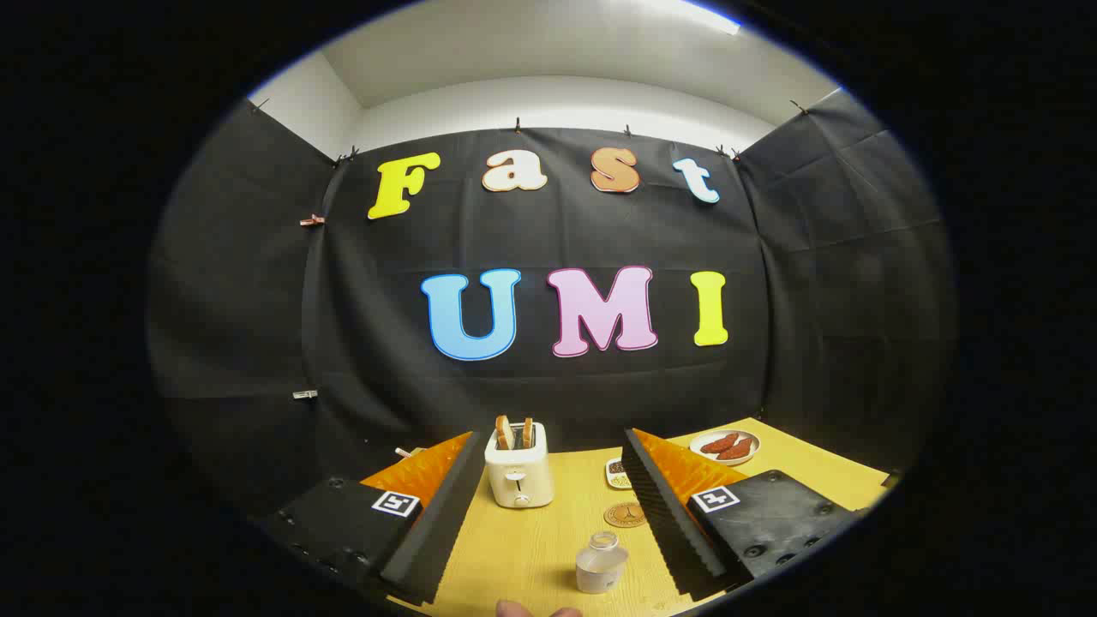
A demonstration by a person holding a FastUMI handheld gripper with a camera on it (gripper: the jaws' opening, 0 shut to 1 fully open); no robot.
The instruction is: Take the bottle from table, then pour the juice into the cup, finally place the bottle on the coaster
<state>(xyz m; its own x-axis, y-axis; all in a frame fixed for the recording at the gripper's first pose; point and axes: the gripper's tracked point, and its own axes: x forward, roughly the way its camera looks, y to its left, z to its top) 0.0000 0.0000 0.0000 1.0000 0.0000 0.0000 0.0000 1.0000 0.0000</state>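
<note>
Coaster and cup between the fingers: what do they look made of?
The coaster looks like wood or cork: flat, matte brown disc with a dark printed or engraved pattern. The cup looks like translucent whitish plastic or frosted glass, with a clear rim; I cannot tell which. The gripper is open, holding nothing.

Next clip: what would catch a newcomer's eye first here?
The white toaster with bread slices stands on the yellow table, just ahead of the open gripper. Between the fingers sits a small white cup, a round coaster beyond it. A plate of sausages lies far right.
</note>
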